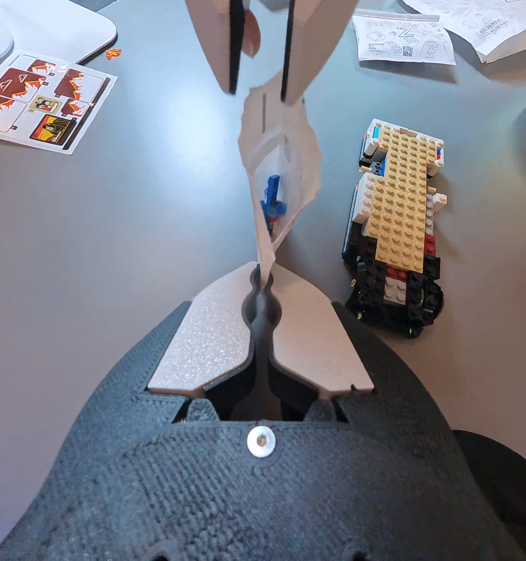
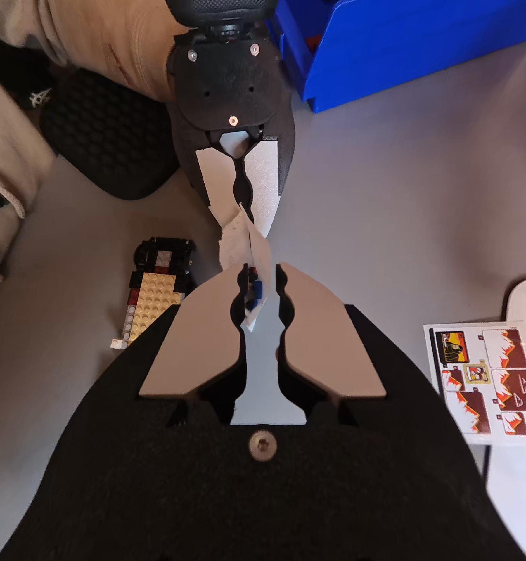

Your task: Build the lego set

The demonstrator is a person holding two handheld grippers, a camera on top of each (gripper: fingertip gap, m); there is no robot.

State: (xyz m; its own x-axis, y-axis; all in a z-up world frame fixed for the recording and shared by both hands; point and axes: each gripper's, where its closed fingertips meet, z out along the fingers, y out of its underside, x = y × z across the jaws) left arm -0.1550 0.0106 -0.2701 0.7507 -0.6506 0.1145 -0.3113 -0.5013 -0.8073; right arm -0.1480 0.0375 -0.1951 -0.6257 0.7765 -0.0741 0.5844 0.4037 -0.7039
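My left gripper is shut on the corner of a torn white paper bag and holds it up above the grey table. Blue and red brick pieces show inside the bag. In the right wrist view the left gripper pinches the bag at its far end. My right gripper is open, and the bag hangs between its jaws, close to the left finger and with a gap to the right one. It shows open in the left wrist view too, at the bag's far end.
A part-built brick vehicle with a tan studded plate lies right of the bag, also in the right wrist view. A sticker sheet lies at the far left. Printed paper bags, a blue bin and a beige sleeve ring the area.
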